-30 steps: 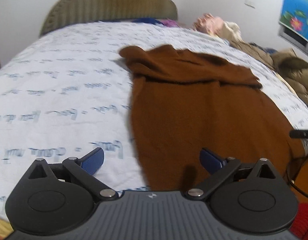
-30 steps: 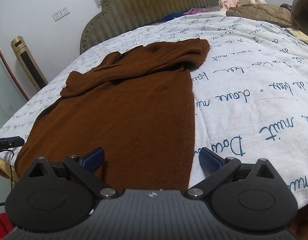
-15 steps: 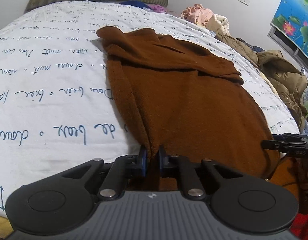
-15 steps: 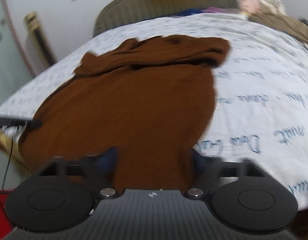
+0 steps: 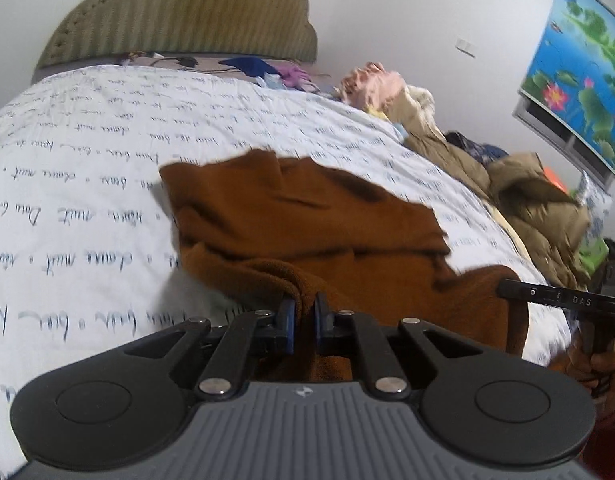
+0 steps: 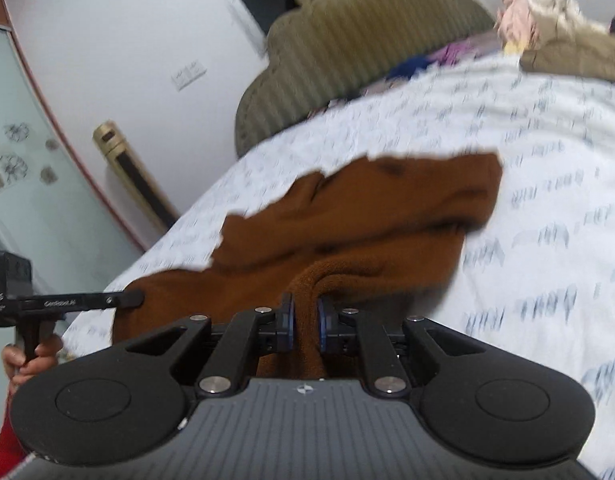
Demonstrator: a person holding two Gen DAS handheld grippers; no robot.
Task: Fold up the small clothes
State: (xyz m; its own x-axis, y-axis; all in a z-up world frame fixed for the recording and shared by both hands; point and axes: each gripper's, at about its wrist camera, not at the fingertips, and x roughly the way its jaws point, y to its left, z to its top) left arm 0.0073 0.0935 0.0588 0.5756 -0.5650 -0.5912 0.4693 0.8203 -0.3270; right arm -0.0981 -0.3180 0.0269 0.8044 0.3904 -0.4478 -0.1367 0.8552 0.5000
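Note:
A brown knit sweater lies on a white bedspread printed with blue handwriting. My left gripper is shut on the sweater's near hem at its left corner, and the cloth bunches between the blue pads. My right gripper is shut on the near hem at the sweater's right corner. Both hold the hem lifted off the bed, toward the far folded sleeves. The right gripper's body shows in the left wrist view, and the left one's in the right wrist view.
An olive padded headboard stands at the far end. Piled clothes and olive jackets crowd the bed's right side. A gold-coloured heater stands by the wall on the left. Small items lie near the headboard.
Both grippers were open a second ago. The left closed on the hem first, then the right. Both have since lifted the hem and carried it forward over the sweater.

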